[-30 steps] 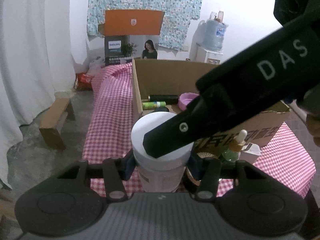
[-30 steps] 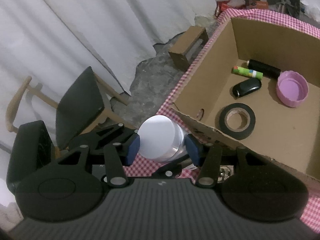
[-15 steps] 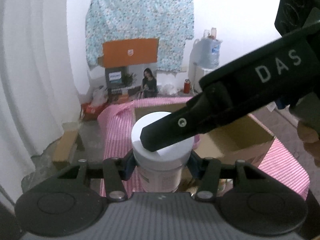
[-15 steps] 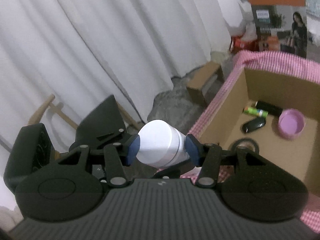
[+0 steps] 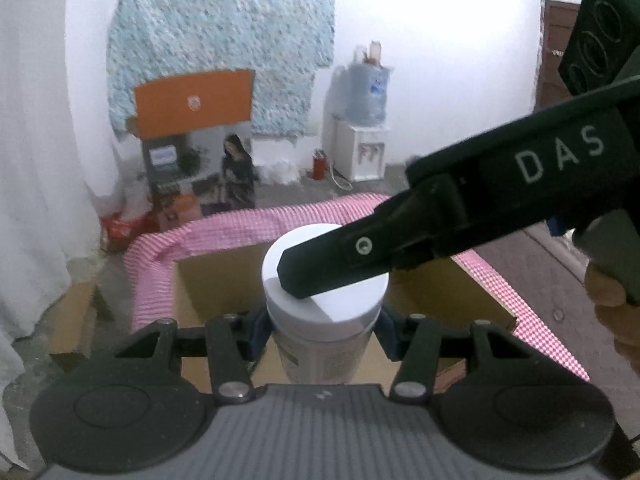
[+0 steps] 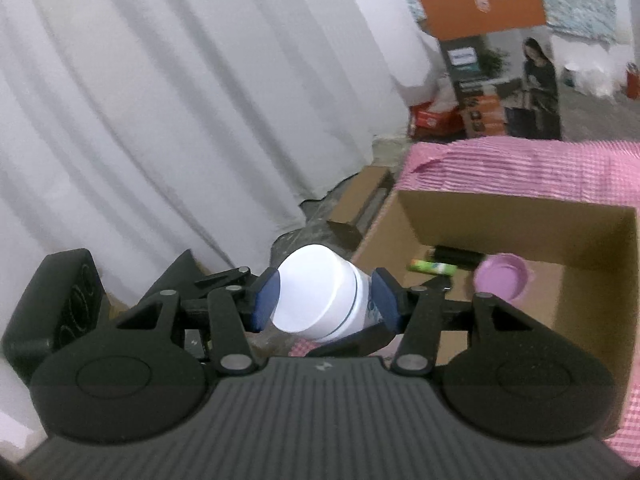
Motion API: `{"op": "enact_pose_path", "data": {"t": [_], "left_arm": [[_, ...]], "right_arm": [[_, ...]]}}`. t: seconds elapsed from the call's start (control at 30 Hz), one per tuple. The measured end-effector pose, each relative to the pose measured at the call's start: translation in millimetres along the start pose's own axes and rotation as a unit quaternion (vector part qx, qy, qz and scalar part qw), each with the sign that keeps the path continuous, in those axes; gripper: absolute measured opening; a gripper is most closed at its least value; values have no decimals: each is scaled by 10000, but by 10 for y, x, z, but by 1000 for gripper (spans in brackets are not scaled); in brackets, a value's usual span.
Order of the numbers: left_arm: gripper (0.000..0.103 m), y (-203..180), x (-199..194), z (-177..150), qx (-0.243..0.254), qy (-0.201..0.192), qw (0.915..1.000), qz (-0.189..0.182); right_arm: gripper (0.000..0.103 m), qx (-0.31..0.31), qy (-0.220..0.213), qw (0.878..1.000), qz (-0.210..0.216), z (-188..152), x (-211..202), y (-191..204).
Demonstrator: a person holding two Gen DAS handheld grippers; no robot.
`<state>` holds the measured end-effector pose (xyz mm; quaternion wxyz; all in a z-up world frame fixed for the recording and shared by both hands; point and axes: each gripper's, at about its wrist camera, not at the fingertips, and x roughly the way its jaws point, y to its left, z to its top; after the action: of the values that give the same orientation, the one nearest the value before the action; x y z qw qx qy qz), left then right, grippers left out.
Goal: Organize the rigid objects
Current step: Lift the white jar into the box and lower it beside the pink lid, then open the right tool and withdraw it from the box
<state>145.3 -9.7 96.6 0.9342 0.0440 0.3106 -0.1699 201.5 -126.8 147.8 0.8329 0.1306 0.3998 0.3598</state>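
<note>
White-lidded jar (image 5: 325, 300) clamped by both left gripper (image 5: 320, 322) and right gripper (image 6: 326, 300), airborne by cardboard box (image 6: 520, 216). Risk: uneven pull tilts jar, slips, clips rim.

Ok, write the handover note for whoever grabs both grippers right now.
Left gripper: shut on the white-lidded jar, holding its body just under the lid.
Right gripper: also shut on that jar, pads at its lid end. Both hold it in the air.
Cardboard box on the pink checked cloth is open just ahead of the jar.
Done: purple lid, green tube and black tube lie in the box.
Left: lower the jar into the box, release both; other items may remain out of view.
</note>
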Motion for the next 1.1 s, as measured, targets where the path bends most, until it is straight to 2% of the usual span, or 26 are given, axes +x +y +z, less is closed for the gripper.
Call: {"op": "enact_pose_path", "data": {"t": [0.3, 0.5, 0.73, 0.93, 1.0, 1.1], "left_arm": [[54, 96, 727, -79, -46, 734, 9971, -198], [54, 141, 1046, -102, -49, 1093, 9937, -236], [54, 154, 1158, -160, -118, 1443, 9890, -312], [56, 139, 1114, -158, -72, 1370, 9900, -327], [66, 124, 1082, -153, -57, 1323, 9907, -305], [76, 98, 978, -139, -61, 1159, 9929, -276]], "right_arm": [[51, 700, 347, 9969, 3, -42, 429, -819], [51, 896, 563, 9944, -26, -94, 719, -1072], [51, 1024, 743, 9920, -18, -165, 907, -1230], [51, 1045, 792, 9913, -79, -213, 936, -1259], [51, 1057, 782, 9913, -109, -227, 897, -1251], [53, 1048, 672, 9921, -122, -228, 773, -1220]]}}
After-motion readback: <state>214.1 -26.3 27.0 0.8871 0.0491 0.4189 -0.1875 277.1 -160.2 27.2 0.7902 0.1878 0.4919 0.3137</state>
